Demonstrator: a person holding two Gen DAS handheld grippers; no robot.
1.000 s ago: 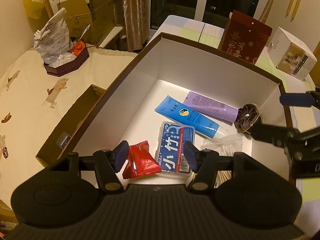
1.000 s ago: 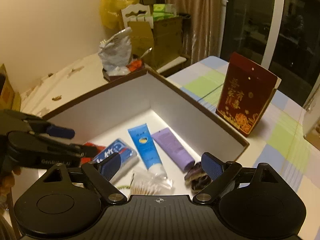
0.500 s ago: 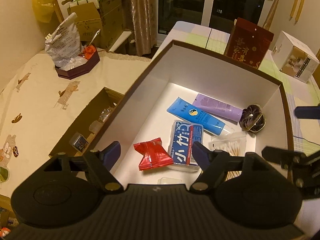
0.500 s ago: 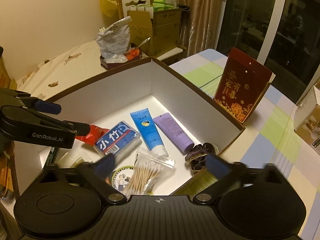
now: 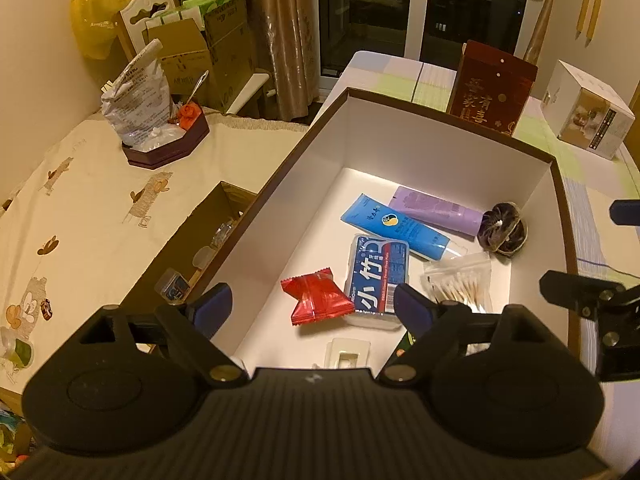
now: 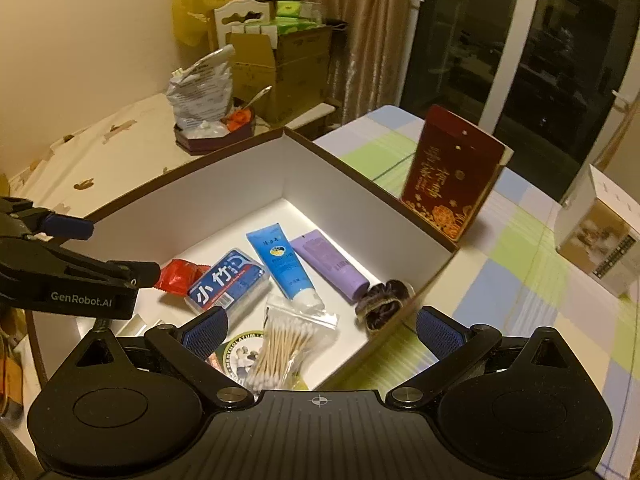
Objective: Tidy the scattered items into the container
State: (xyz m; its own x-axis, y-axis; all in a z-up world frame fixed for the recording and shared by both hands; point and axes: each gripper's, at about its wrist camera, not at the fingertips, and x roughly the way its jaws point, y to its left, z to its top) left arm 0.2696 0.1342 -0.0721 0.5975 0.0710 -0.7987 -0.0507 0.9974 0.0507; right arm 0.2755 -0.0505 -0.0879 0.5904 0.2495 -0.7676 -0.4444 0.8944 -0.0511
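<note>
A big white box with a brown rim holds a red candy packet, a blue floss box, a blue tube, a purple tube, a dark scrunchie and a cotton-swab bag. My left gripper hangs open above the box's near end, empty. My right gripper is open and empty over the near right corner.
A dark red gift bag stands behind the box, with a white carton to its right. A maroon tray with a crumpled bag sits on the cream cloth. A low brown box lies along the left wall.
My left gripper opened wide, let go of the red candy packet and drew back and up. The right gripper also pulled back from the scrunchie. The packet now lies on the box floor.
</note>
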